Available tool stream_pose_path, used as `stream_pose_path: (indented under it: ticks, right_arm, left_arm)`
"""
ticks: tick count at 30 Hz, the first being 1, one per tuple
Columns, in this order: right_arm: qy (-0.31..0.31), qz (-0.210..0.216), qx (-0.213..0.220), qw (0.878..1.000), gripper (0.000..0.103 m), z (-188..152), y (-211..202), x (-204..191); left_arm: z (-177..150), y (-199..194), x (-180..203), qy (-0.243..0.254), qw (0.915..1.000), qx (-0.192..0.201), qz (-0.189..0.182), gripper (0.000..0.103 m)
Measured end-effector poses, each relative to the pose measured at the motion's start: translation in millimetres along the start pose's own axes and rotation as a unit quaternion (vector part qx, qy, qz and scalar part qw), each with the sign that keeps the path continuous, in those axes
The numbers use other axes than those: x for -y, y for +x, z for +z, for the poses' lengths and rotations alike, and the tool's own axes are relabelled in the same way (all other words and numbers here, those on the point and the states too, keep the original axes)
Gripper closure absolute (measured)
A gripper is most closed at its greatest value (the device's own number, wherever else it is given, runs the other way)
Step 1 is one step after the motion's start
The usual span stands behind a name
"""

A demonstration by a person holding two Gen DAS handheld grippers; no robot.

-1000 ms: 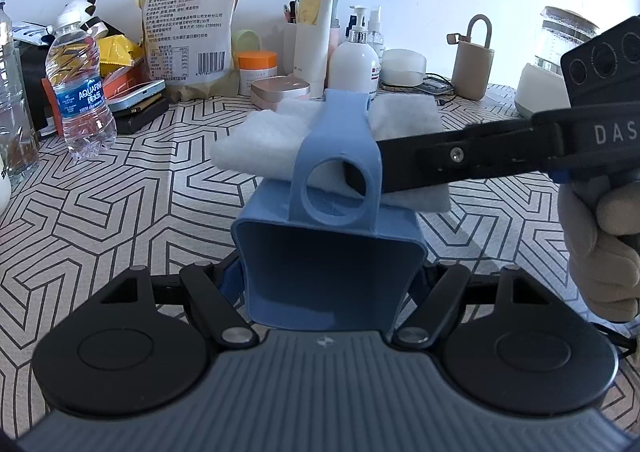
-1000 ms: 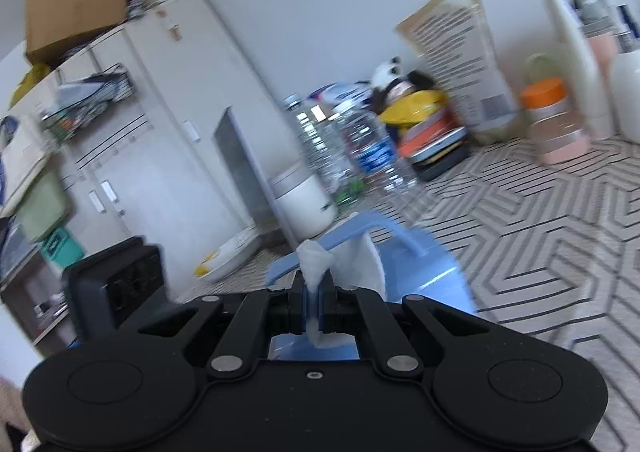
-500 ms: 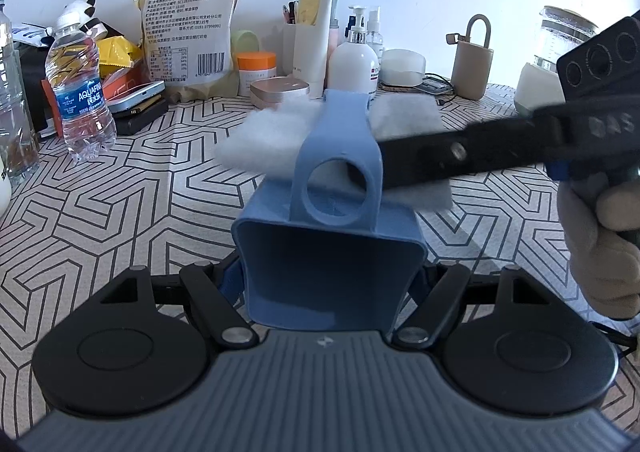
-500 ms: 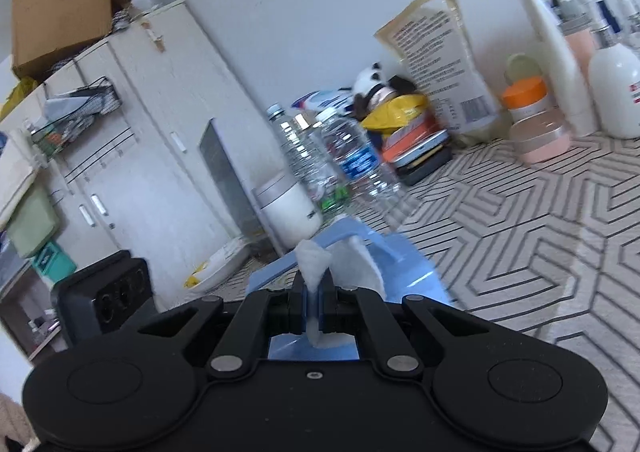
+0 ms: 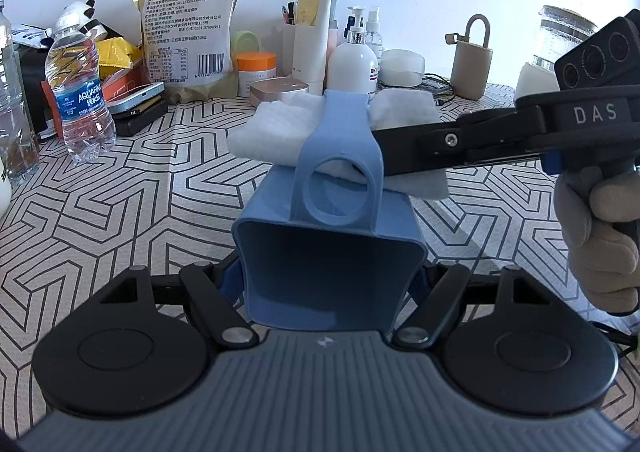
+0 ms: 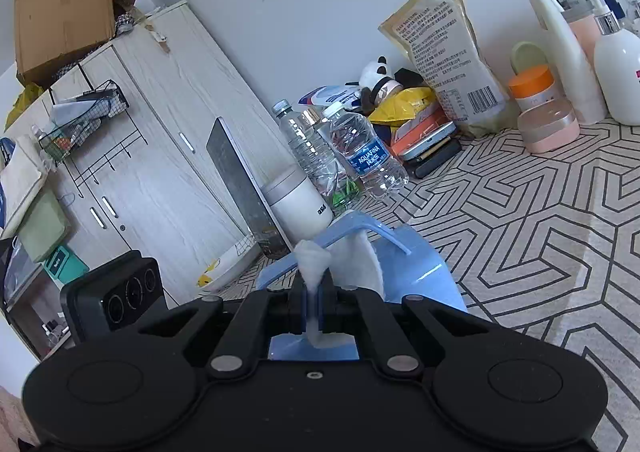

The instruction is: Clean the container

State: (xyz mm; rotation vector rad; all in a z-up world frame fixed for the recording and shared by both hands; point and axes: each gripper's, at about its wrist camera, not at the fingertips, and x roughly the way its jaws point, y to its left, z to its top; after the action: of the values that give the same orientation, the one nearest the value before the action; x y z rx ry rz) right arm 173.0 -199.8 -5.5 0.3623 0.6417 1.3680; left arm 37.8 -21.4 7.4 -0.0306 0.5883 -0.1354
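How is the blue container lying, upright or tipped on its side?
Tipped: the blue container has its open mouth facing the left gripper, handle on top.

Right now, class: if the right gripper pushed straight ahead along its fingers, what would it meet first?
The right gripper, shut on the white cloth, would probably press it against the blue container's handle first; depth is uncertain.

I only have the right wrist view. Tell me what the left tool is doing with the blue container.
Observer: The left tool clamps the blue container on both sides, its open mouth facing that camera.
Operator: Report how far the white cloth spreads.
Observer: The white cloth runs under the container's handle and sticks out on both sides.
Operator: Say who holds the right tool.
Observer: A gloved hand grips it; the right tool is pinched on the cloth.
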Motion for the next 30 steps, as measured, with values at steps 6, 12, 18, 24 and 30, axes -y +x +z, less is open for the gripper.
stream_pose_path:
  ticks: [6, 12, 18, 24, 30]
  right_arm:
    - [0.001, -0.002, 0.002, 1.0, 0.099, -2, -1, -3]
    - [0.0, 0.001, 0.001, 1.0, 0.099, -3, -1, -8]
    - [-0.001, 0.004, 0.0, 1.0, 0.099, -4, -1, -12]
    - [-0.003, 0.006, -0.002, 1.0, 0.099, -5, 0, -16]
    - [-0.004, 0.009, -0.003, 1.0, 0.099, -6, 0, -21]
  left_arm:
    - [0, -1, 0, 0.0, 1.0, 0.0, 0.0, 0.028]
    - [0, 0, -1, -0.001, 1.0, -0.001, -0.001, 0.028]
    - [1, 3, -3, -0.001, 1.0, -0.001, 0.0, 0.028]
    - [1, 4, -4, 0.0, 1.0, -0.001, 0.0, 0.028]
    - [2, 5, -5, 0.0, 1.0, 0.0, 0.0, 0.028]
